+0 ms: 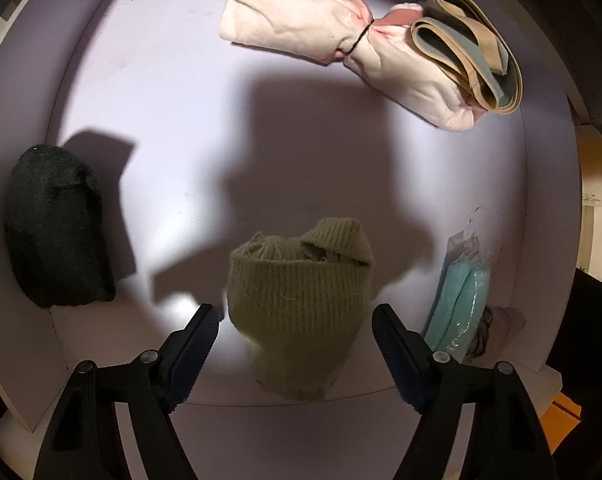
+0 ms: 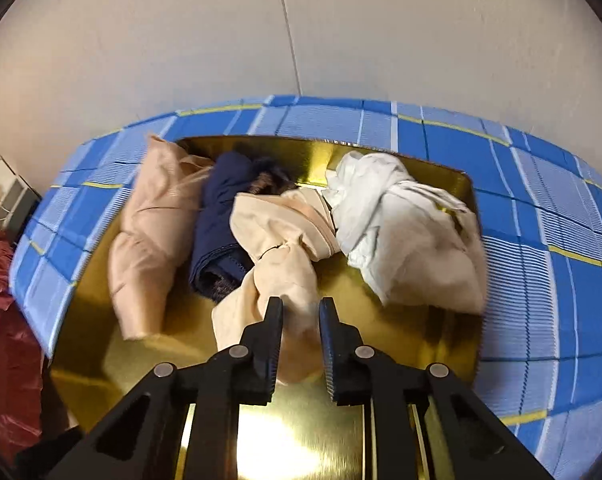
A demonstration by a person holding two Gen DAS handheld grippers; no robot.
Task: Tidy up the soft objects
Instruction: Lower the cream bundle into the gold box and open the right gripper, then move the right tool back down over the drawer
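While pinching: right tongs [image 2: 299, 305] squeezing knotted, smooth beige garment [image 2: 277, 240].
Left tongs [image 1: 297, 312]: gaping around ribbed olive knit [image 1: 301, 280], not gripping.

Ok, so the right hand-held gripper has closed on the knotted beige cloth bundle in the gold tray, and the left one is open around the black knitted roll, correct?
Not quite. The left wrist view shows the left hand-held gripper open around the olive-green ribbed knitted roll; the black knitted roll lies off to the left. The right hand-held gripper is indeed closed on the knotted beige cloth bundle in the gold tray.
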